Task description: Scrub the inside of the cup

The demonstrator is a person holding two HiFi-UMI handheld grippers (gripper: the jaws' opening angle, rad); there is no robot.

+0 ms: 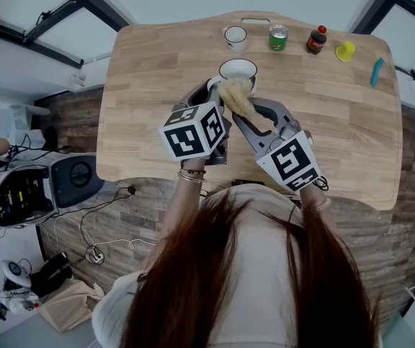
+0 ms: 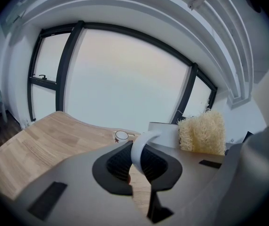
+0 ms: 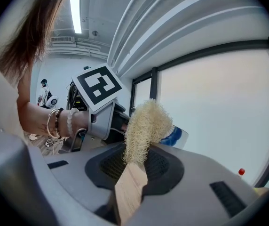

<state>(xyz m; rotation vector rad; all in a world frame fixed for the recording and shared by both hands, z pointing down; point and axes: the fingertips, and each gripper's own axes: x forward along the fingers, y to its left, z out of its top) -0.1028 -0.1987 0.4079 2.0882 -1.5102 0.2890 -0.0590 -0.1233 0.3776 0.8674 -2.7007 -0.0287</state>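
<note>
A white cup point(image 1: 238, 69) with a dark rim is held over the wooden table point(image 1: 149, 85). My left gripper point(image 1: 211, 93) is shut on its handle point(image 2: 141, 149), and the cup's body point(image 2: 165, 132) shows just past the jaws. My right gripper point(image 1: 253, 118) is shut on the flat wooden handle point(image 3: 130, 187) of a loofah brush. The pale, fibrous brush head point(image 1: 238, 96) lies against the cup's near rim. It stands beside the cup in the left gripper view point(image 2: 202, 132). In the right gripper view the brush head point(image 3: 144, 126) partly covers the cup point(image 3: 176, 136).
Along the table's far edge stand a small white cup point(image 1: 235, 36), a green can point(image 1: 278, 38), a dark bottle with a red cap point(image 1: 316, 40), a yellow object point(image 1: 345, 51) and a teal object point(image 1: 376, 71). Equipment and cables lie on the floor at left.
</note>
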